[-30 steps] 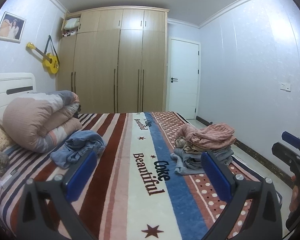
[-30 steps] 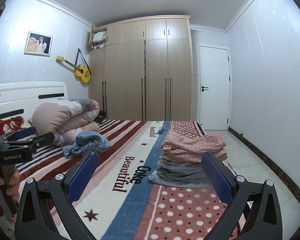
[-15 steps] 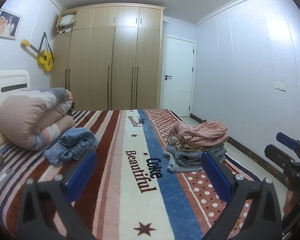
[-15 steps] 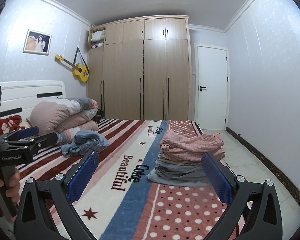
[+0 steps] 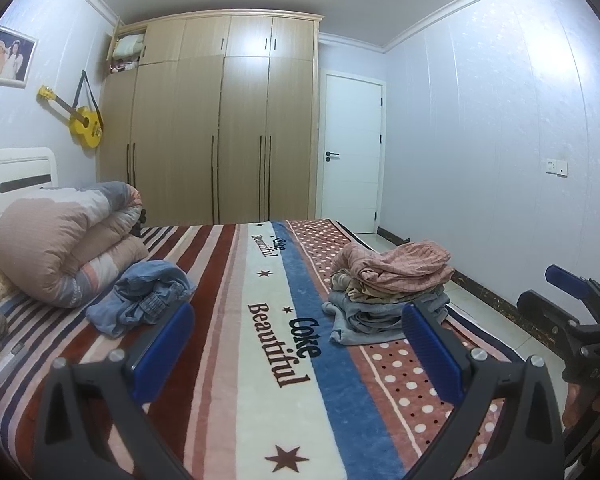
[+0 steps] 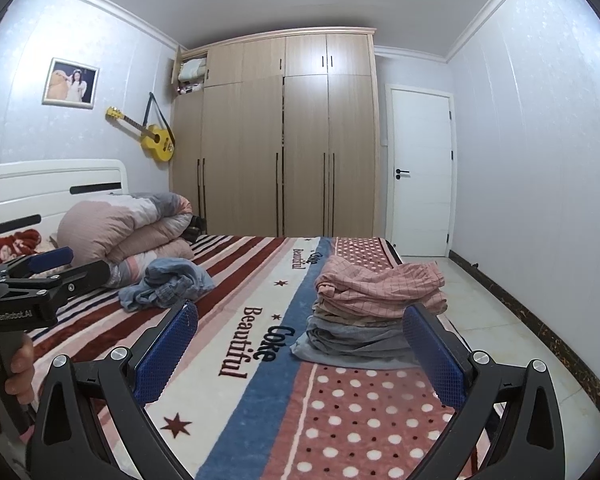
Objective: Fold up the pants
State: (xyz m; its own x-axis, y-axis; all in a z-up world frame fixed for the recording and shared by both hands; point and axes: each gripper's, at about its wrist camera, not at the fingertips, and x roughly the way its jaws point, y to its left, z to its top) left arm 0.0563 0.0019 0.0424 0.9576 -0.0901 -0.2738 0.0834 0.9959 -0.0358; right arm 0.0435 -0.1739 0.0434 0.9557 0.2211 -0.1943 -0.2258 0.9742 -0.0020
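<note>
Both our grippers are wide open and hold nothing. The left gripper [image 5: 296,344] and the right gripper [image 6: 300,348] hang over the bed blanket [image 5: 260,380]. Past our left fingers [image 5: 162,350] lie the crumpled blue pants [image 5: 144,298]. Past our right fingers [image 6: 432,354] sits the folded stack [image 6: 376,312]. We think we should reach for the blue pants next, grab the waistband with both grippers, and spread them flat first.
</note>
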